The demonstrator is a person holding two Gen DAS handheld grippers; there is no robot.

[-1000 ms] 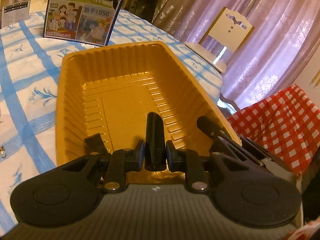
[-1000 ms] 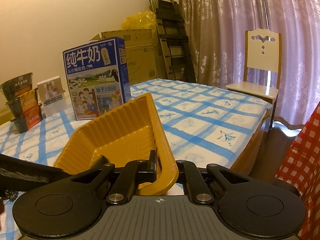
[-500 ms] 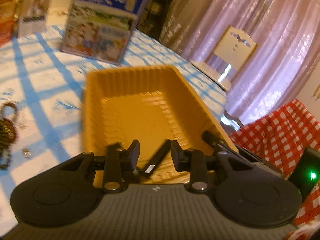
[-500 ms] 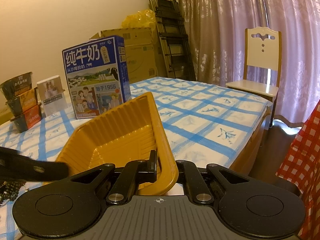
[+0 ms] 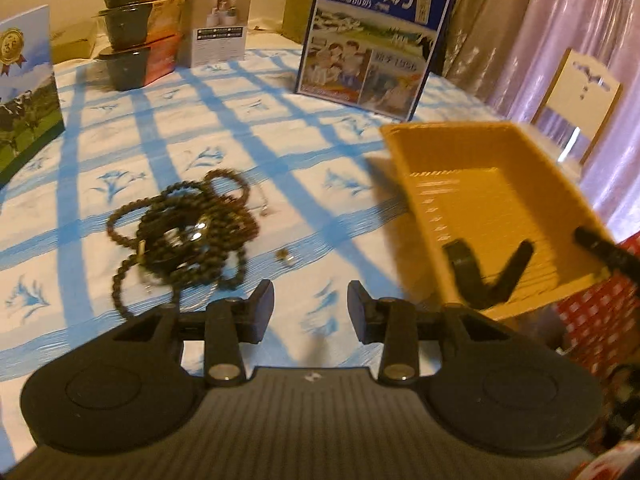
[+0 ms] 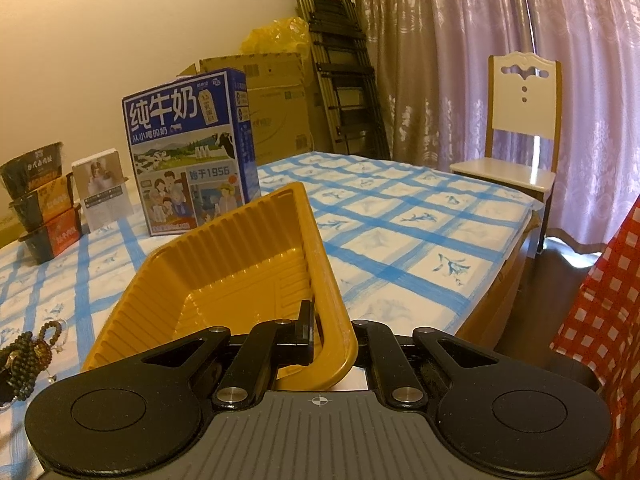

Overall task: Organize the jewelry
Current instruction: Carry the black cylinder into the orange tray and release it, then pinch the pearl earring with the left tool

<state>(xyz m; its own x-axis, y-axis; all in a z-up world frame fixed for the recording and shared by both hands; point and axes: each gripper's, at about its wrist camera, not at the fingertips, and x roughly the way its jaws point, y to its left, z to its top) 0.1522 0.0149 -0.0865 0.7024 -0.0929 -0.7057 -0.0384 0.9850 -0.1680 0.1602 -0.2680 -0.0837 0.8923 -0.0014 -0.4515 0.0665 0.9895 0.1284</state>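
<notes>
Motion blur smears the yellow tray (image 5: 472, 184) and the bent black piece (image 5: 486, 276) inside it at three o'clock, the bead pile (image 6: 24, 354) is clipped at nine o'clock, and the tiny trinket (image 5: 285, 256) stays unreadable.

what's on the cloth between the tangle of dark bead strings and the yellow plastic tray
One small loose trinket on the blue-checked tablecloth; otherwise bare cloth, seen in the left wrist view.

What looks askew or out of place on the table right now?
The yellow tray sits tilted, its near rim pinched by the right gripper and lifted off the tablecloth. The bead necklaces lie in one tangled heap, and a small loose piece sits apart beside them.
</notes>
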